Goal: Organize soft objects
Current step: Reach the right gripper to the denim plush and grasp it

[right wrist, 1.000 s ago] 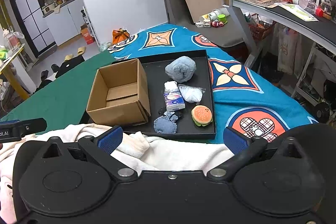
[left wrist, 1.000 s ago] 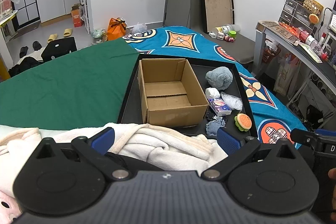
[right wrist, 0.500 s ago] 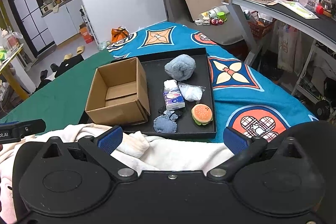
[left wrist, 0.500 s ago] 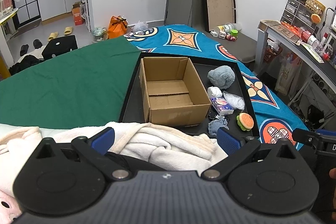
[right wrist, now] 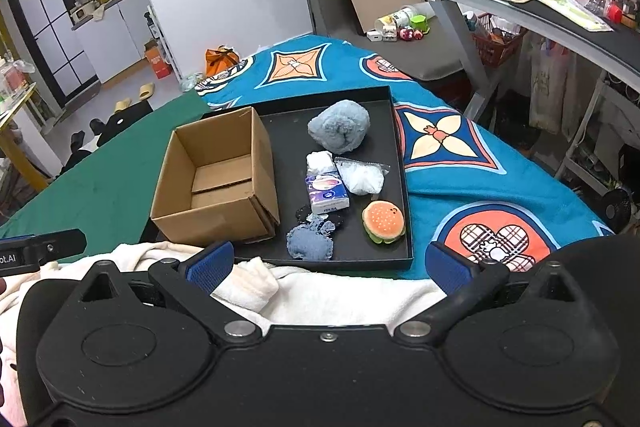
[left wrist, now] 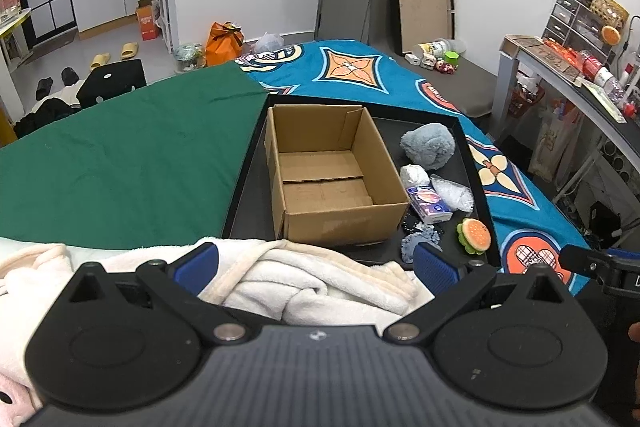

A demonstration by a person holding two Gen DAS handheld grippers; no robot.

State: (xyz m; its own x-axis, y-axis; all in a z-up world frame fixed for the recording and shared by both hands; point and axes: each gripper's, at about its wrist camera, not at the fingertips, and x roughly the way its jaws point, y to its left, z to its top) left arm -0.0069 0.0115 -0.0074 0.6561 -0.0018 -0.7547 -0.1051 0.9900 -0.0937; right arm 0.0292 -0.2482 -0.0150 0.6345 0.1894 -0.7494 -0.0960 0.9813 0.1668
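Over the last second we have brought both claws a little nearer the tray (left wrist: 248,183); nothing on it has moved. The scene only sits slightly larger and more central in both wrist views. We judge this to be the approach, with no soft item yet picked and the whole sorting still ahead.

Going left to right across the tray: the box (left wrist: 332,171) stands open and empty along the left edge, its near wall close to the front edge. Right of it, toward the far right corner, lies the grey plush (right wrist: 339,126). Nearer us come the white wad (right wrist: 320,161) and the tissue pack (right wrist: 327,191), touching end to end, with the clear bag (right wrist: 362,175) just beside them on the right. By the front edge sit the blue pouch (right wrist: 310,242) and, at the front right corner, the burger toy (right wrist: 384,221).

The left claw (left wrist: 316,267) is spread wide, its blue pads well apart over the white blanket (left wrist: 320,283), gripping nothing. Whether the pads brush the blanket we cannot tell. The right claw (right wrist: 330,265) is likewise wide open and holds nothing, poised above the blanket short of the tray's front edge, roughly in line with the pouch.
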